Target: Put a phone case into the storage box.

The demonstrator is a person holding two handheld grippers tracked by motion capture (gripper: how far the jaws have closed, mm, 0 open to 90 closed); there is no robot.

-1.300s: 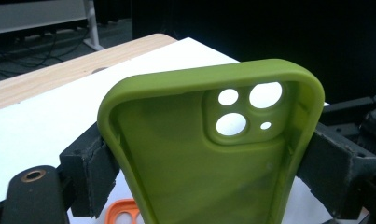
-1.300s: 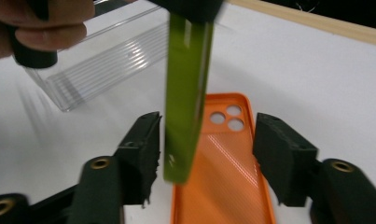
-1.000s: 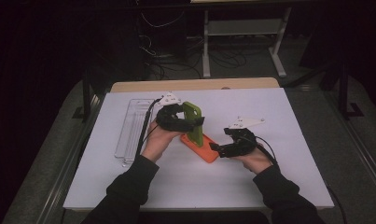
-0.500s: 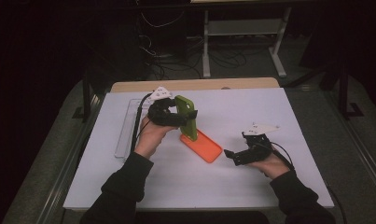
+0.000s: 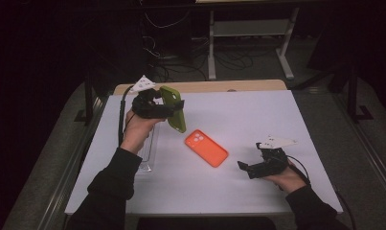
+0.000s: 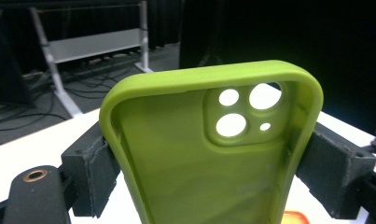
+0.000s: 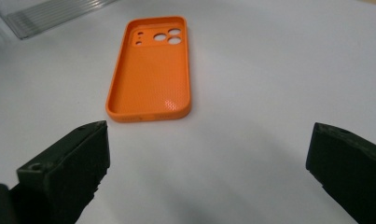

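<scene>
Black pads of the left gripper [image 5: 174, 109] clamp a green case [image 5: 174, 108], raised near the tabletop's [image 5: 277, 115] far left corner. Right gripper [image 5: 244, 167], jaws wide apart, empty, near the front edge. Between them, mid-table, lies an orange case [image 5: 206, 148], probably next to be grasped.

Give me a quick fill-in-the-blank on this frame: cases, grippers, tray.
1. The left gripper is shut on the ____ phone case.
2. The orange phone case lies flat on the ____ table.
3. The right gripper has its jaws ____, with nothing between them.
4. The clear tray lies nearest the person's ____ forearm.

Missing words: green; white; open; left
</scene>
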